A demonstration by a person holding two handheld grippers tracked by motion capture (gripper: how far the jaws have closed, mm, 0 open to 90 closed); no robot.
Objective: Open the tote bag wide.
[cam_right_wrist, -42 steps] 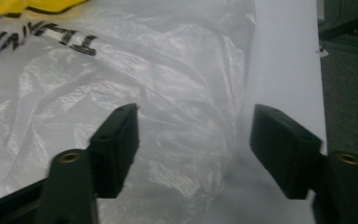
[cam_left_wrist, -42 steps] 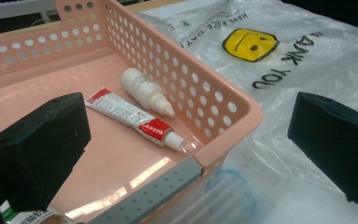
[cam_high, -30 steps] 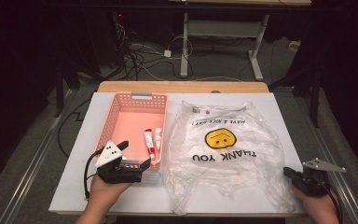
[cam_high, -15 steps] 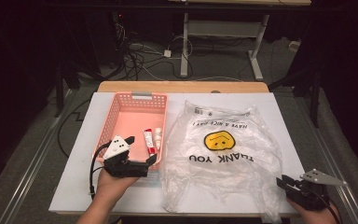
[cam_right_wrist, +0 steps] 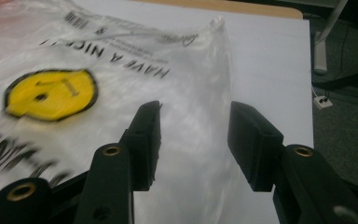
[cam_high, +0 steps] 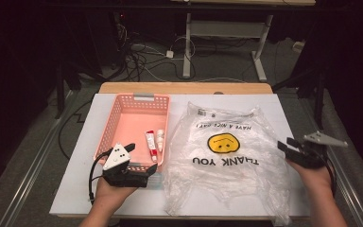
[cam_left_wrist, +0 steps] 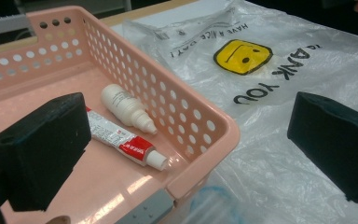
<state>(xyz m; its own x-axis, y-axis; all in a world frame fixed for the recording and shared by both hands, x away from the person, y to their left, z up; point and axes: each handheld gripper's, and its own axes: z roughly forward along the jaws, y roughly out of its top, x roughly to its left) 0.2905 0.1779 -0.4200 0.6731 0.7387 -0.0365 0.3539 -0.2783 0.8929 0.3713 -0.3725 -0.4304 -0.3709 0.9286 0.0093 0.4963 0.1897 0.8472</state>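
the right gripper (cam_high: 287, 144), jaws just opening with nothing between, hovers beside the plastic bag (cam_high: 227, 161); the left gripper (cam_high: 144, 161), released, hovers over the pink basket's (cam_high: 137, 98) near corner.

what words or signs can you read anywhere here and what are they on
"THANK YOU": black letters on the clear plastic bag, beside its yellow face sign.
"HAVE A NICE DAY!": smaller black line on the same bag.
Barcode and fine print near the bag's far edge: too small to read.
Red and white tube in the pink basket: print too blurred to read.
White bottle: label too faint to read.
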